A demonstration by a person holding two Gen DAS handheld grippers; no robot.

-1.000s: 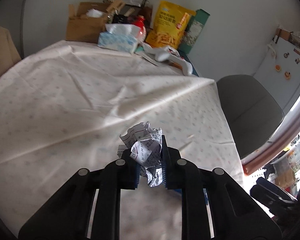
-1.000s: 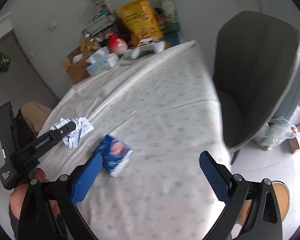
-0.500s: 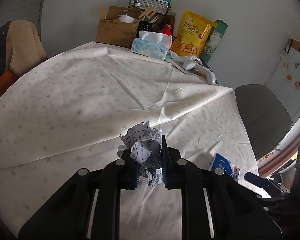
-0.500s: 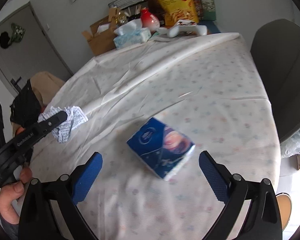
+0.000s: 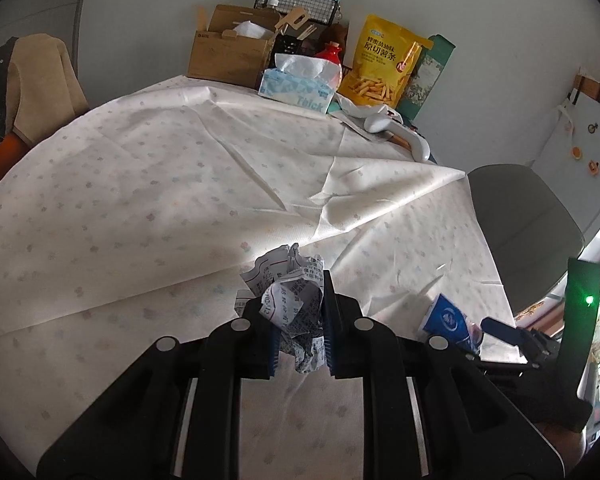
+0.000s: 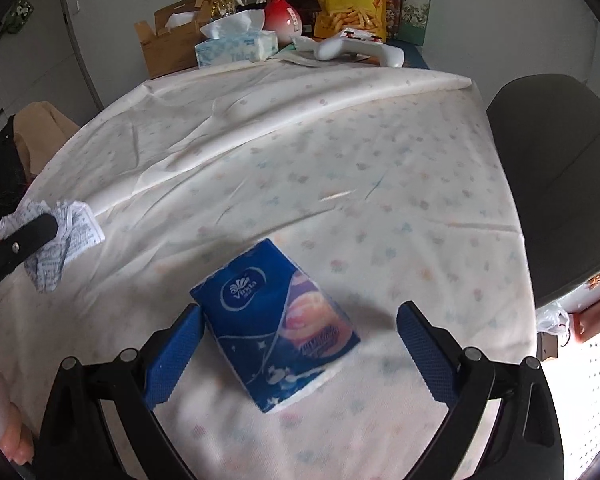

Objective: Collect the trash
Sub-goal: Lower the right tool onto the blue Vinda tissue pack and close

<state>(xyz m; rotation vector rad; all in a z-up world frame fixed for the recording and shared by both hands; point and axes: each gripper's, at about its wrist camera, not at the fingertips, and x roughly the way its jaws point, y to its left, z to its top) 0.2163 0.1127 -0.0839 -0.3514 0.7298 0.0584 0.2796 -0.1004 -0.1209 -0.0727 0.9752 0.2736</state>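
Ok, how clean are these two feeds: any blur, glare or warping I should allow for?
Left wrist view: sharp on the crumpled paper, a bright sun patch on the tablecloth, edges bowed by the fisheye. Right wrist view: slight motion blur on the blue tissue pack, blown-out white at the lower right.

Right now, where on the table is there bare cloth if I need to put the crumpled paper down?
Bare tablecloth spans the middle and left, from the tissue box down to the left gripper holding the crumpled paper. Crowded: the far edge by the cardboard box and snack bag, and near right, where the right gripper straddles the blue tissue pack.
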